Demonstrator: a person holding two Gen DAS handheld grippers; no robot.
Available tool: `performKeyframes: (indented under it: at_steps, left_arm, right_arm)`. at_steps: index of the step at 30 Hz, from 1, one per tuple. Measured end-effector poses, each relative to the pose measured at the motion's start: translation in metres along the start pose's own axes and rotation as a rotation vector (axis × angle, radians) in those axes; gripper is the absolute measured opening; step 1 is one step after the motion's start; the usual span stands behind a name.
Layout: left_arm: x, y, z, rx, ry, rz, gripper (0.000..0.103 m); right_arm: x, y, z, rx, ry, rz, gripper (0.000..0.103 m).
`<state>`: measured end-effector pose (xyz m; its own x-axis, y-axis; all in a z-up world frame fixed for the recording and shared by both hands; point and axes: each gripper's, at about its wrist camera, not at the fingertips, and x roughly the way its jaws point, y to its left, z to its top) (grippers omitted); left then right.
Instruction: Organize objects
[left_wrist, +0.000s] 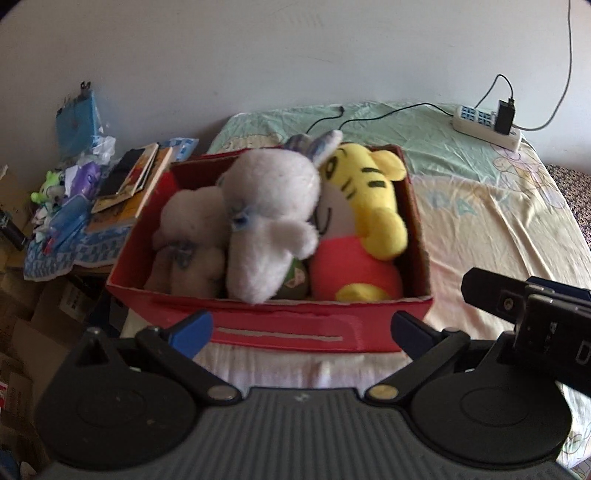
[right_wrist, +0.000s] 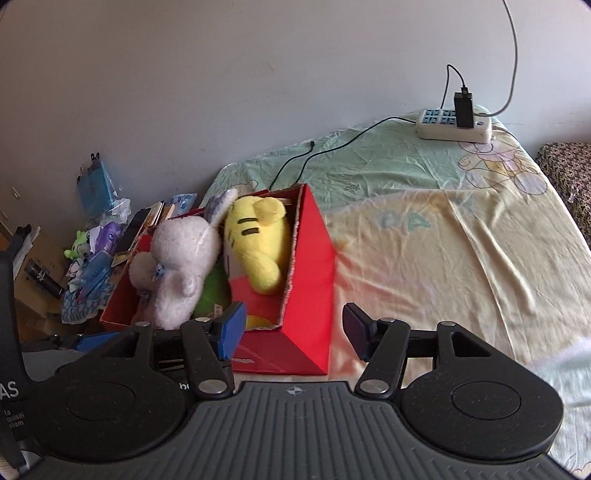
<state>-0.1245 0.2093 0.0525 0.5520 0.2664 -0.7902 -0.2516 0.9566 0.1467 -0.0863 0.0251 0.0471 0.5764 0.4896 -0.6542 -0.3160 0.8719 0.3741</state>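
Observation:
A red cardboard box (left_wrist: 314, 332) (right_wrist: 314, 280) sits on the bed near its left edge. Packed inside are a white plush rabbit (left_wrist: 269, 214) (right_wrist: 177, 266), a yellow tiger plush (left_wrist: 369, 206) (right_wrist: 258, 240) in a red outfit, and a green toy (left_wrist: 295, 282) mostly hidden beneath them. My left gripper (left_wrist: 301, 330) is open, just in front of the box's near wall, nothing between its blue fingertips. My right gripper (right_wrist: 293, 332) is open too, at the box's near right corner, and holds nothing.
A white power strip (left_wrist: 487, 127) (right_wrist: 456, 123) with a black charger and cables lies at the bed's far side. Left of the bed, a cluttered side surface holds books (left_wrist: 129, 181), small toys (right_wrist: 96, 251) and cardboard boxes. The pastel sheet (right_wrist: 443, 258) stretches right of the box.

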Motion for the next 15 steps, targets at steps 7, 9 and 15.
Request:
performKeyframes:
  at_steps: [7, 9, 15]
  left_arm:
    - [0.009, 0.043, 0.012, -0.042, 0.004, 0.007, 0.103]
    - [0.009, 0.050, 0.015, -0.039, -0.010, 0.014, 0.103]
    - [0.017, 0.076, 0.024, -0.043, -0.012, 0.006, 0.103]
  right_arm:
    - [0.017, 0.035, 0.007, -0.026, -0.010, -0.002, 0.066]
    - [0.021, 0.043, 0.009, -0.029, -0.016, -0.011, 0.066]
    - [0.030, 0.064, 0.013, -0.023, -0.039, -0.038, 0.068]
